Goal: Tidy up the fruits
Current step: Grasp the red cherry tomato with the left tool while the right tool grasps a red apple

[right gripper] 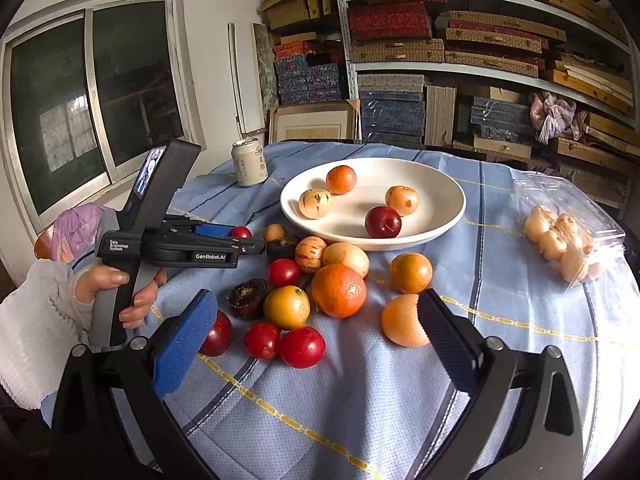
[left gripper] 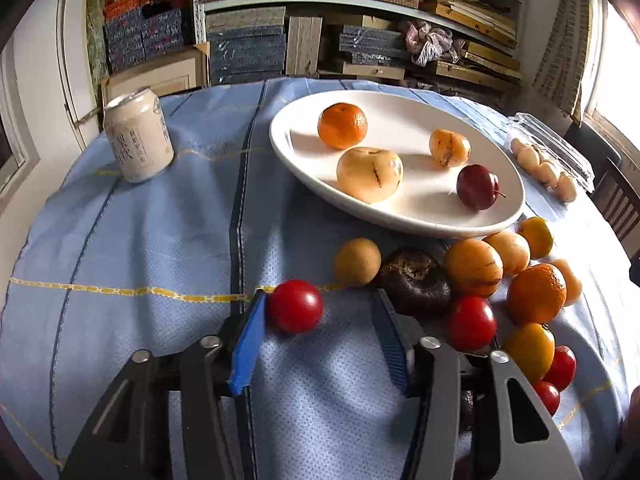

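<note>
A white oval plate (left gripper: pixel 400 216) (right gripper: pixel 440 224) holds an orange, two pale striped fruits and a dark red plum (left gripper: pixel 477 187) (right gripper: pixel 383 222). Several loose fruits lie on the blue cloth in front of it. My left gripper (left gripper: pixel 320 300) (right gripper: pixel 240 236) is open low over the cloth, with a red tomato (left gripper: pixel 295 305) (right gripper: pixel 241 232) against its left finger and a dark brown fruit (left gripper: pixel 416 280) by its right finger. My right gripper (right gripper: pixel 316 312) is open and empty above the loose pile, near a large orange (right gripper: pixel 339 290) and red tomatoes (right gripper: pixel 302 347).
A beige drink can (left gripper: pixel 138 136) (right gripper: pixel 250 162) stands at the table's far left. A clear plastic box of pale round fruits (left gripper: pixel 548 160) (right gripper: pixel 568 232) sits at the right. Shelves of stacked boxes stand behind the table; a window is at the left.
</note>
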